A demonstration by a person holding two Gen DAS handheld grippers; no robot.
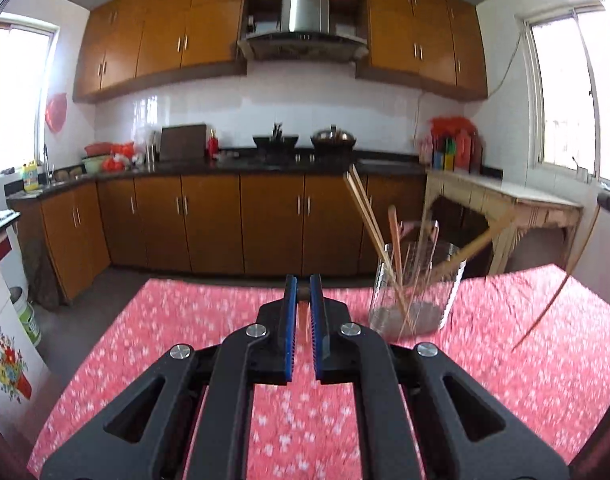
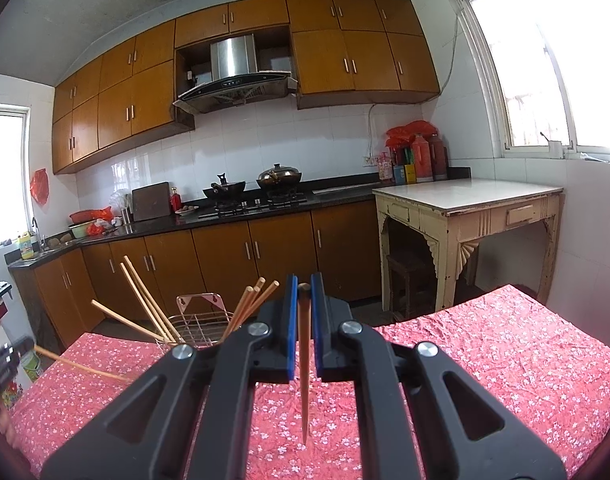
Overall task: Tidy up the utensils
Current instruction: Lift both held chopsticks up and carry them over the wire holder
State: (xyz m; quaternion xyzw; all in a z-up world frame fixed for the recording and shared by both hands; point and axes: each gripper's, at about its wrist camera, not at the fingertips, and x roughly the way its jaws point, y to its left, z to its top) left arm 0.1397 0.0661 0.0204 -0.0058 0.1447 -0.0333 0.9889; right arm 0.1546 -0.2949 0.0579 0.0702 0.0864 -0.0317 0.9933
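A clear glass jar (image 1: 417,286) holding several wooden chopsticks (image 1: 365,208) stands on the red floral table (image 1: 185,320), to the right of my left gripper (image 1: 303,292). The left gripper is shut on a brown chopstick (image 1: 303,322) seen between its blue pads. My right gripper (image 2: 303,292) is shut on a brown chopstick (image 2: 304,380) that hangs point down over the table (image 2: 485,360). The chopsticks in the jar (image 2: 145,300) show left of the right gripper. A loose chopstick (image 2: 81,364) lies or moves at the far left; another blurred one (image 1: 541,316) shows at right.
A wire rack (image 2: 203,320) stands at the table's far edge behind the jar. A cream side table (image 2: 469,204) stands at right. Kitchen counters with a stove (image 2: 257,200) run along the back wall. The other gripper (image 2: 1,360) shows at the left edge.
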